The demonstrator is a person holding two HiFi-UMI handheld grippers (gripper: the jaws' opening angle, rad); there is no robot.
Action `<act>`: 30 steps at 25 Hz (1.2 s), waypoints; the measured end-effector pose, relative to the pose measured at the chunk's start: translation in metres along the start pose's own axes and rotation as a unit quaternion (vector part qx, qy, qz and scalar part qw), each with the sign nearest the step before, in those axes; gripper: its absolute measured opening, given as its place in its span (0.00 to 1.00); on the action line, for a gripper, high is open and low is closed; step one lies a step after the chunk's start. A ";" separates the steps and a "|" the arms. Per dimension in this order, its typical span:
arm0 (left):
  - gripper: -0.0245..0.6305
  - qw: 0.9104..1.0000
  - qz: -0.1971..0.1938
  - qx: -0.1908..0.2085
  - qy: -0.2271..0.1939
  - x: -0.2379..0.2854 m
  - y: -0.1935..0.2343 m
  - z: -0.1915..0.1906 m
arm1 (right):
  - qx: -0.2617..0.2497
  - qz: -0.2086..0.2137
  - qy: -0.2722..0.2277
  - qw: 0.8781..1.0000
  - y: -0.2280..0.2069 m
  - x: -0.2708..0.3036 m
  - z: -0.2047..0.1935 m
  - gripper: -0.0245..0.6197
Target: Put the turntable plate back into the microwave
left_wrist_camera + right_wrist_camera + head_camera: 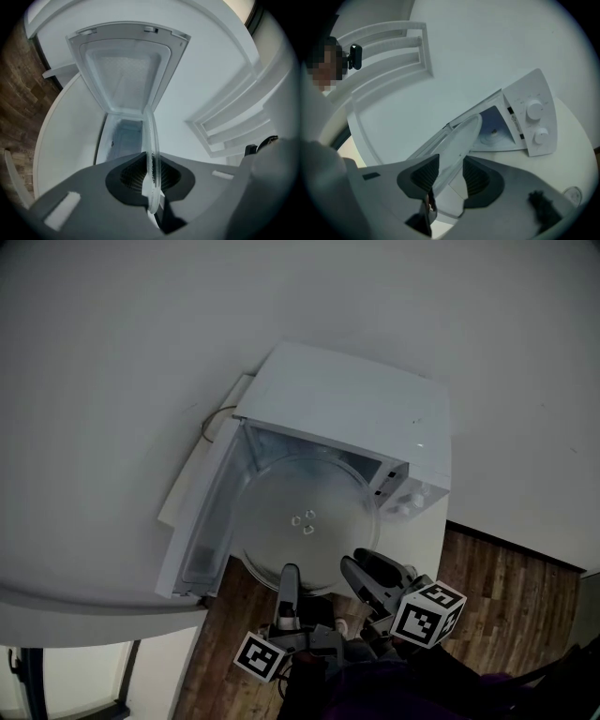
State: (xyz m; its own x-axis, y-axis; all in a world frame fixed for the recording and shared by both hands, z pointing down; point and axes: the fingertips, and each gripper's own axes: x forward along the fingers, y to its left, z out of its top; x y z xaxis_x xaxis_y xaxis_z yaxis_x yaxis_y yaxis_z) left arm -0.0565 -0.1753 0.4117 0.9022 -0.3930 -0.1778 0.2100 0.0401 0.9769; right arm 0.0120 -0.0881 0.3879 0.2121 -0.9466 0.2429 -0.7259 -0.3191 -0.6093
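Note:
The white microwave [347, 399] stands on a round white table [424, 532] with its door [202, 512] swung open to the left. The clear glass turntable plate [305, 521] hangs level in front of the open cavity, partly inside it. My left gripper [291, 576] is shut on the plate's near rim, which shows edge-on as the plate [150, 140] between the pads. My right gripper [361, 570] is open. The plate [459, 145] passes between its fingers [426, 174] with a gap at the right pad. The roller hub [494, 133] shows on the cavity floor.
Wood floor [497, 587] lies below and right of the table. A cable [214, 418] loops behind the microwave by the white wall. The control knobs [534, 110] sit on the microwave's right front. A slatted wall panel [389, 51] is off to the side.

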 end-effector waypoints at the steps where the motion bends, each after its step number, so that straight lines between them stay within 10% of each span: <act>1: 0.09 1.000 0.005 -0.005 -0.003 -0.002 0.005 0.001 | -0.002 -0.001 0.004 1.000 -0.002 0.001 -0.003 0.27; 30: 0.09 0.999 -0.003 -0.034 0.023 0.055 0.067 0.022 | -0.145 -0.102 0.089 0.980 -0.060 -0.008 -0.042 0.40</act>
State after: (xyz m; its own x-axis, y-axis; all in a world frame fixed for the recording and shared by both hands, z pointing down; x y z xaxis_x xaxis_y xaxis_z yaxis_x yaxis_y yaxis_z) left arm -0.0006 -0.2142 0.4694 0.9172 -0.3505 -0.1897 0.2385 0.1015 0.9658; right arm 0.0259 -0.0596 0.4544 0.2738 -0.8331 0.4806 -0.8413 -0.4496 -0.3000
